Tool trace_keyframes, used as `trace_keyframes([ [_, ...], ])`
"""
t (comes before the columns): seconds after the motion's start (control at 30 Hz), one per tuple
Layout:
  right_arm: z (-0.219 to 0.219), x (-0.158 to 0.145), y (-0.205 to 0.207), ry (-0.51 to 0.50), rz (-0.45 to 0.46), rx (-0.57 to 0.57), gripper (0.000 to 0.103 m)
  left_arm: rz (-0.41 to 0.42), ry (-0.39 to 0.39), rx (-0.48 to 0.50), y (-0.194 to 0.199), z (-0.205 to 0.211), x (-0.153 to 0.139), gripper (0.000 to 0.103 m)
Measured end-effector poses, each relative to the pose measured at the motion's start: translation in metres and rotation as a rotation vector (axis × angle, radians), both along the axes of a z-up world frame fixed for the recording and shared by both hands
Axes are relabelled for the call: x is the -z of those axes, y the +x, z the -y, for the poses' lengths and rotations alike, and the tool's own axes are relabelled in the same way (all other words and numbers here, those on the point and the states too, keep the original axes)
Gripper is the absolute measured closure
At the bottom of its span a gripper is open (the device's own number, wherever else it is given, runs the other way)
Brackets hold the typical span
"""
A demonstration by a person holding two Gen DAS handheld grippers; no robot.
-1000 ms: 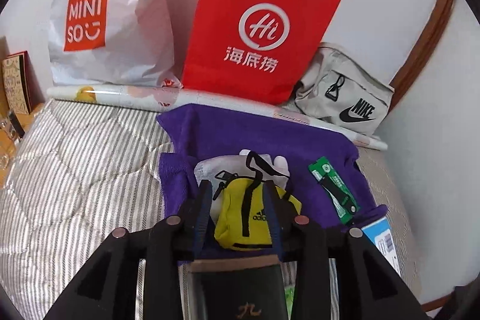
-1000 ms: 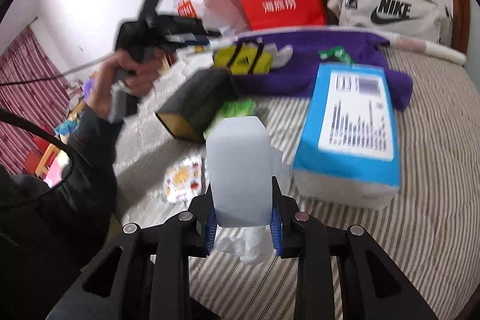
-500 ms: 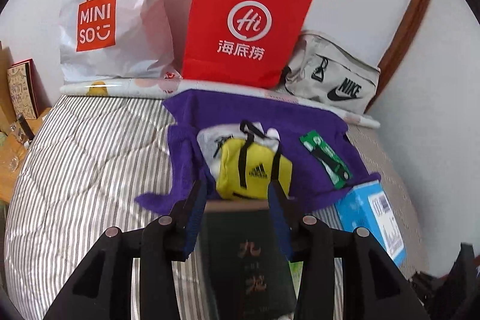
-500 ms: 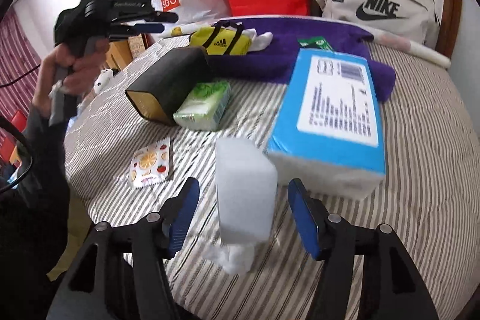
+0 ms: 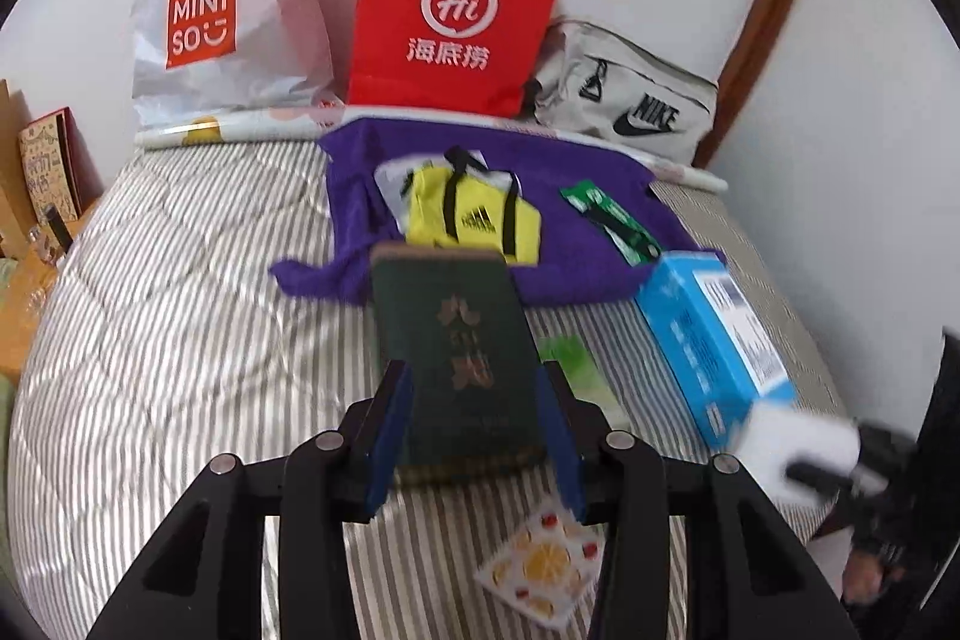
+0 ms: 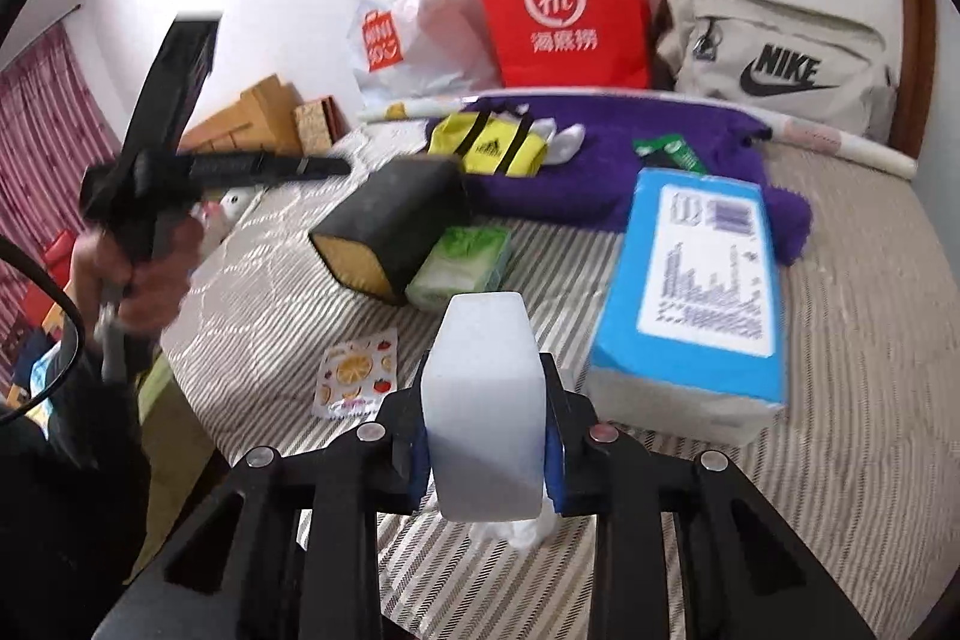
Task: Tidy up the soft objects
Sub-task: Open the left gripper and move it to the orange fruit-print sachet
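On the striped bed, my left gripper (image 5: pixel 474 376) hovers just short of a dark green box (image 5: pixel 456 340). Its jaws are opening; the box shows between the blue pads, untouched by them. From the right wrist view the left gripper (image 6: pixel 336 166) hangs in a hand above the box (image 6: pixel 390 214). My right gripper (image 6: pixel 483 388) is closing, its pads pressed on a white tissue pack (image 6: pixel 480 340). Farther back lies a purple towel (image 5: pixel 570 160) with a yellow Adidas pouch (image 5: pixel 474 214) on it.
A blue tissue brick (image 6: pixel 696 280), a green tissue pack (image 6: pixel 462 262) and a fruit-print packet (image 6: pixel 357 370) lie near the box. A red paper bag (image 5: pixel 456 10), a white Miniso bag (image 5: pixel 228 10) and a Nike bag (image 5: pixel 630 106) line the wall. The bed's edge runs along the left.
My left gripper drew back from the yellow pouch to the near end of the dark box. The right gripper let go of the white pack, then closed on it again.
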State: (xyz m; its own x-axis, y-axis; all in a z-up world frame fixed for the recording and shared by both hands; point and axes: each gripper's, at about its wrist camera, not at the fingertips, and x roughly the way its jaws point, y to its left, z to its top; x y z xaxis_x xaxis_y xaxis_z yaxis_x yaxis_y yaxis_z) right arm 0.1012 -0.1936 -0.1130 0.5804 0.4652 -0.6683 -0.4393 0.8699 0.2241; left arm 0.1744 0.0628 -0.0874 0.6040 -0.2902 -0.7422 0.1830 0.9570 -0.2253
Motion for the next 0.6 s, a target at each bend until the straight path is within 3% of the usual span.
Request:
trace_keyframes([
  [0.03, 0.003, -0.002, 0.001, -0.001, 0.008, 0.007, 0.074, -0.004, 0.006, 0.003, -0.003, 0.001, 0.002, 0.054],
  [0.23, 0.020, -0.010, 0.010, 0.026, 0.023, 0.042, 0.074, -0.045, 0.020, 0.004, -0.026, 0.000, 0.016, 0.053],
  [0.33, 0.023, -0.010, 0.012, 0.040, 0.018, 0.032, 0.074, -0.057, 0.028, 0.008, -0.037, 0.003, 0.023, 0.048],
  [0.6, 0.027, 0.025, -0.011, -0.006, -0.114, -0.021, 0.073, -0.125, 0.018, 0.058, -0.048, 0.022, 0.052, 0.046],
])
